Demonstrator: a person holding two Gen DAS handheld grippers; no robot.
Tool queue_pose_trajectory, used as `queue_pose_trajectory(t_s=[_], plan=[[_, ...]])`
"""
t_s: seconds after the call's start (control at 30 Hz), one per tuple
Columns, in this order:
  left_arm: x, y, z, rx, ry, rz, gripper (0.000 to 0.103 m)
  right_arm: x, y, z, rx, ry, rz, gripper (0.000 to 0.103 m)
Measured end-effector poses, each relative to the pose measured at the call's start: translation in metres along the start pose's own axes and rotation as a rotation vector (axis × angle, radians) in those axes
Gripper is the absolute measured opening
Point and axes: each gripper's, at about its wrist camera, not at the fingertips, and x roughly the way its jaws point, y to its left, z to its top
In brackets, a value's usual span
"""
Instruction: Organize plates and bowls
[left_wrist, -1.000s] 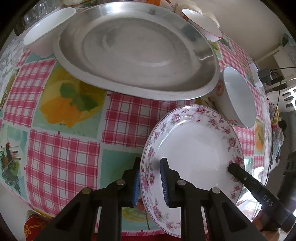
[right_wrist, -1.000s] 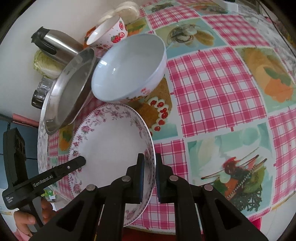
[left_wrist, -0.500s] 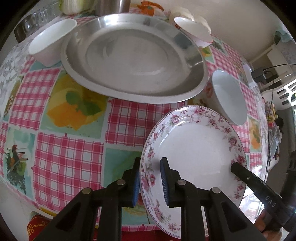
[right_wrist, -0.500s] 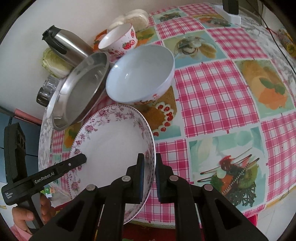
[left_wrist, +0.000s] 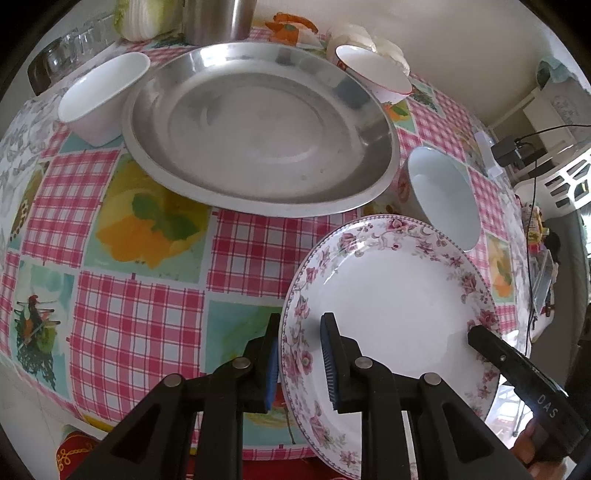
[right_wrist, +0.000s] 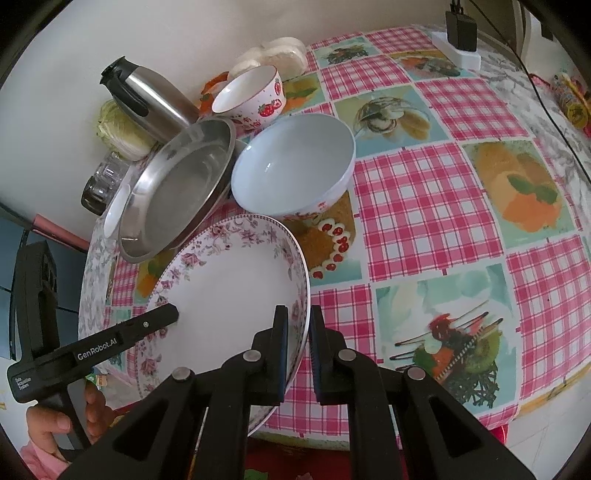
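The left gripper (left_wrist: 300, 356) and the right gripper (right_wrist: 296, 350) each have their fingers pinched on opposite rims of the floral plate (left_wrist: 391, 306), holding it above the checked tabletop (left_wrist: 140, 310). Just beyond sit a steel platter (left_wrist: 258, 129) and a white bowl (right_wrist: 295, 166).

We read "GenRobot.AI" on the left gripper (right_wrist: 168, 317) in the right wrist view. On the right gripper (left_wrist: 476, 334) we read "DAS". Smaller print near the left gripper's handle is too small for us.

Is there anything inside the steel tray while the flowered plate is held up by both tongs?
The steel tray holds nothing on its visible floor. In the right wrist view its near rim hides part of the floor, and the flowered plate stands clear of it.
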Motion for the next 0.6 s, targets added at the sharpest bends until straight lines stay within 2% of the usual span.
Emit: queue_pose_trajectory(t_s=[0.1,0.6], plan=[[-0.003,-0.002,0.001,0.006,-0.012,-0.009,0.022,-0.004,-0.001,-0.001,-0.002,-0.012,-0.001,0.011],[-0.043,-0.012,0.019,0.080,-0.168,-0.063,0.023,-0.040,0.007,0.009,-0.020,-0.131,0.030,0.011]])
